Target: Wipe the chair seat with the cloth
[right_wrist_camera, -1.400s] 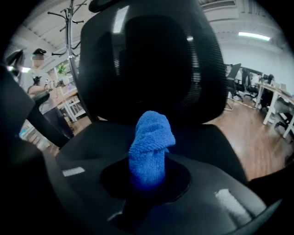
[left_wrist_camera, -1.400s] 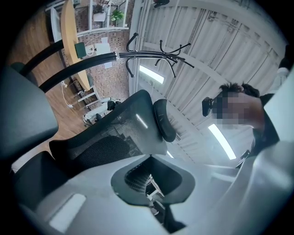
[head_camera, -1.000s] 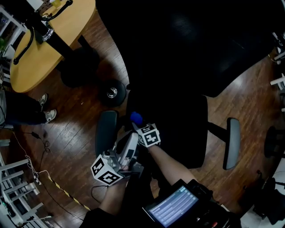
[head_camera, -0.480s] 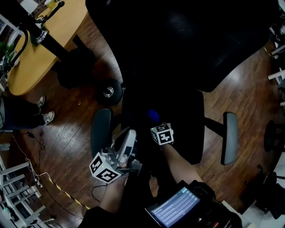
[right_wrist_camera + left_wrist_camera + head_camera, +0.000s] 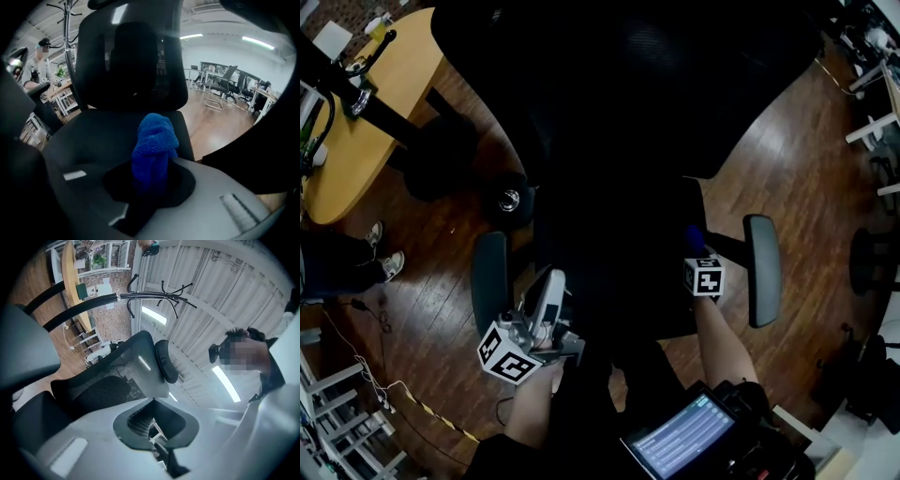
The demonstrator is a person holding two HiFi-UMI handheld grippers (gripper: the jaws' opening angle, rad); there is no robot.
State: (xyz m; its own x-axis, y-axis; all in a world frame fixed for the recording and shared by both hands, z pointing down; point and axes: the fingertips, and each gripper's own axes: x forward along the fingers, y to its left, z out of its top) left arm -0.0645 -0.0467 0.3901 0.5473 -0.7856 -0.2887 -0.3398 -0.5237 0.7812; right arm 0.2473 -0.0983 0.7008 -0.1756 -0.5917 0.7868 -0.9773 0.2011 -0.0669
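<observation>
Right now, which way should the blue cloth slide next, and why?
Probably a sweep to the left across the seat. The right gripper has its fingers shut on the blue cloth. In the head view it sits at the seat's right edge, beside the right armrest, so nearly all of the seat lies to its left.

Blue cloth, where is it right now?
In the head view the blue cloth is clamped in the right claw at the right edge of the seat, beside the right armrest.
</observation>
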